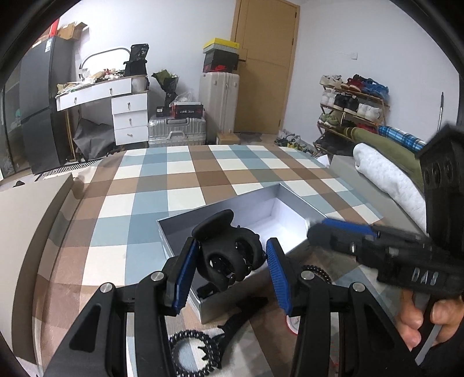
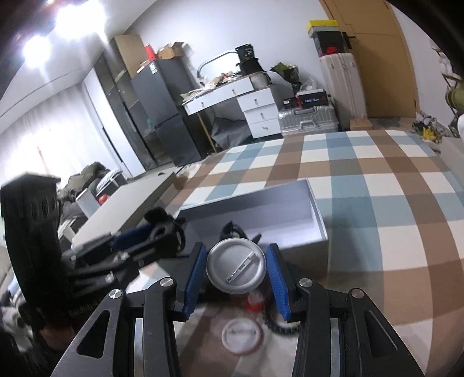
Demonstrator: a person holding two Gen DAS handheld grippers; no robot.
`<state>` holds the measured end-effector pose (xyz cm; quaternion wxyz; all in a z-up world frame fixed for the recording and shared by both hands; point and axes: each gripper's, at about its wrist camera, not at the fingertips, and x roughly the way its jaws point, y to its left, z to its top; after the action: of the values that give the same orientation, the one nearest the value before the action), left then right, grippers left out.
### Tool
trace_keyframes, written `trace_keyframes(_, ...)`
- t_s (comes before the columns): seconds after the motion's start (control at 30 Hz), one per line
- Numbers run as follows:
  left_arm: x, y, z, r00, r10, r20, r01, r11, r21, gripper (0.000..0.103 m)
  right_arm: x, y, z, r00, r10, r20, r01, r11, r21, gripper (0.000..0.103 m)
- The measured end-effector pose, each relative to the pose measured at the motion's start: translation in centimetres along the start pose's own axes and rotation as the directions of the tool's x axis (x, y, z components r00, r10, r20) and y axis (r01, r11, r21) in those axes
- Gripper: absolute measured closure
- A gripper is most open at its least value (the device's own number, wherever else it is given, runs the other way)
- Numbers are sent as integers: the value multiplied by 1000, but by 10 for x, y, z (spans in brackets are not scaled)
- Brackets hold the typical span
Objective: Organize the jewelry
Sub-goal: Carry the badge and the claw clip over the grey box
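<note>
A clip [image 1: 229, 252] and a badge [image 2: 236, 268] are gripped in half-open jaws just short of the box [image 1: 278, 203], the left gripper [image 1: 232, 272] nearer.

Both views show an evenly lit room in soft, cool light, bright enough to read the checked cloth [image 1: 203, 179] clearly. In the right wrist view, ceiling lamps [image 2: 58, 26] at upper left blow out into white glare. Strong fisheye bending curves the walls and door, and dark vignetting rims every corner. Shadows are faint and diffuse. The other tool [image 1: 348, 232] smears with motion blur in each view, and the round white disc [image 2: 242, 333] near the bottom edge is out of focus.
</note>
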<state>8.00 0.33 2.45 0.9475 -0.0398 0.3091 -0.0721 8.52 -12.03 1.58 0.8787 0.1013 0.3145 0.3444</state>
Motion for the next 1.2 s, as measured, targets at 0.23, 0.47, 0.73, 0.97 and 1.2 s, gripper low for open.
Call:
trace_keyframes(0.23,14,5,-5,999,15,-52,-16,1000,-6,61,21,-10,22,1000,-20,-15,20,999,36,61)
trace_keyframes(0.47,14,2,-5,997,62,-49,-60,997,42,61,39,-19,20,996,-21,-82,27,997,69,61)
trace_keyframes(0.73,14,12,-3,995,82,-49,-81,997,21,61,39,-9,14,993,23,-113,-16,998,62,61)
trace_keyframes(0.97,12,10,-3,996,68,-57,-67,998,12,61,36,-12,14,991,47,-126,-35,995,94,59)
trace_keyframes(1.2,0,7,-6,998,26,-52,-25,1000,16,54,17,-19,11,994,70,-80,-62,993,103,48)
